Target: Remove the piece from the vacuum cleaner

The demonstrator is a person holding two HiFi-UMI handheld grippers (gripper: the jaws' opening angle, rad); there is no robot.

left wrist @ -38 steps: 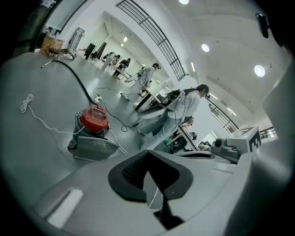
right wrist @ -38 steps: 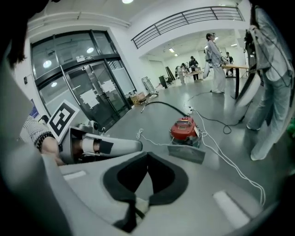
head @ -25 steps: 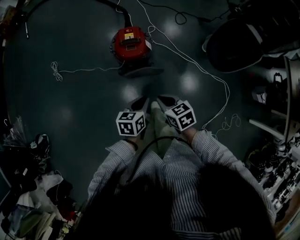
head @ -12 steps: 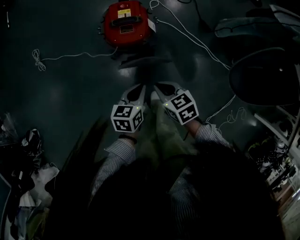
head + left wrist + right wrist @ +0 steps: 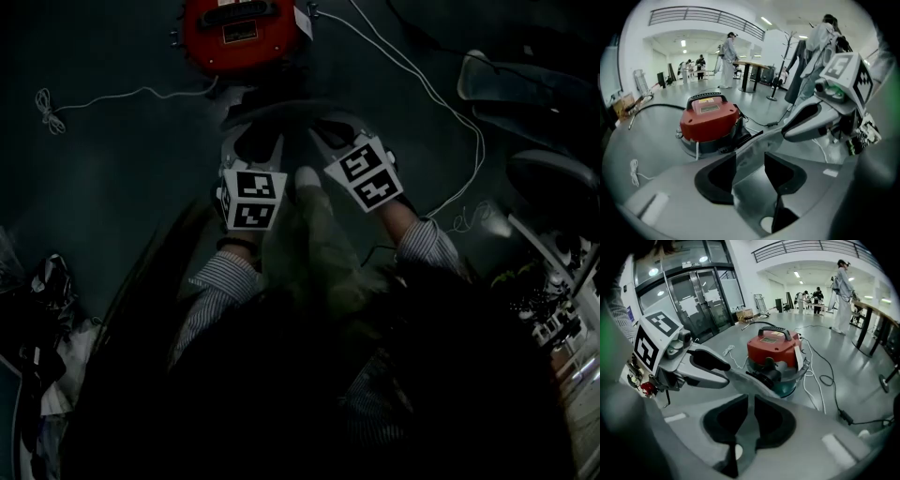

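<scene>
The red vacuum cleaner (image 5: 239,33) stands on the dark floor at the top of the head view, with a dark part (image 5: 272,111) at its near side. Both grippers hang side by side just short of it. The jaws of my left gripper (image 5: 253,142) are opening, and only floor shows between its pads (image 5: 723,176). Ahead of them the vacuum cleaner (image 5: 708,123) stands a little to the left. My right gripper (image 5: 330,133) has its pads (image 5: 766,420) almost together with nothing held. It looks straight at the vacuum cleaner (image 5: 773,357) and its black front part (image 5: 764,373).
A white cord (image 5: 122,94) trails left of the vacuum and cables (image 5: 422,84) run to its right. A chair (image 5: 544,84) stands at the right and a pile of clutter (image 5: 37,300) at the left. People (image 5: 727,56) and a table (image 5: 750,70) are far behind.
Both grippers have come forward, close to the vacuum cleaner, which has slid to the top edge of the head view. The left jaws now stand apart.
</scene>
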